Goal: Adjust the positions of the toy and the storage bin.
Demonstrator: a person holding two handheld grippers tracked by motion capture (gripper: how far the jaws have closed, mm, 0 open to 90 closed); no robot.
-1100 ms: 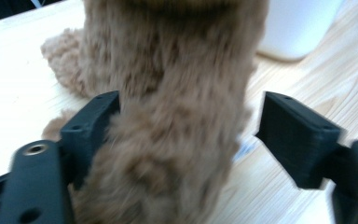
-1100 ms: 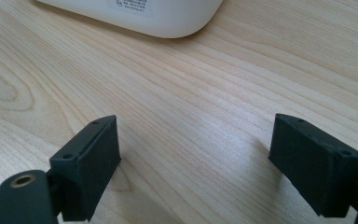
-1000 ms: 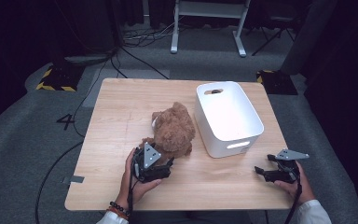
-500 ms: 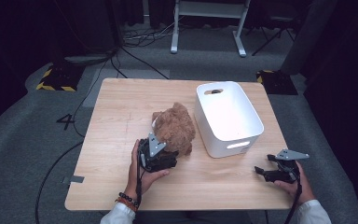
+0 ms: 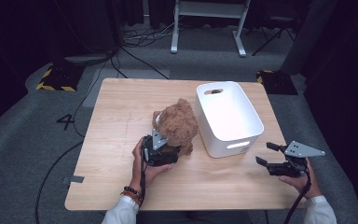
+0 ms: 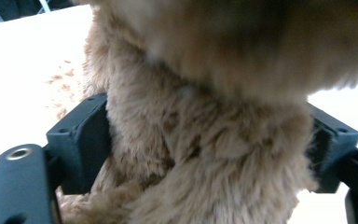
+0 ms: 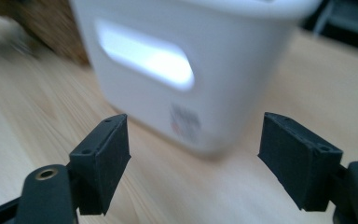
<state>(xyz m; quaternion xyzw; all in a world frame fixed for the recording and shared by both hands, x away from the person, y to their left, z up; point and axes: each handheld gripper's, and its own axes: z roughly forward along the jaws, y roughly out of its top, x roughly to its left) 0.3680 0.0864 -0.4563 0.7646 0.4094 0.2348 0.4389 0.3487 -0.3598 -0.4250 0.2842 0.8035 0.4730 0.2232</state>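
The fluffy brown teddy bear (image 5: 177, 125) looks soft and light, and the left claw (image 6: 205, 154), closing, hugs its squishy middle.

Grey carpet floor (image 5: 23, 154) under the wooden worktop (image 5: 121, 102), black cables (image 5: 135, 51) trailing, white stand (image 5: 207, 18) behind, dark surroundings.
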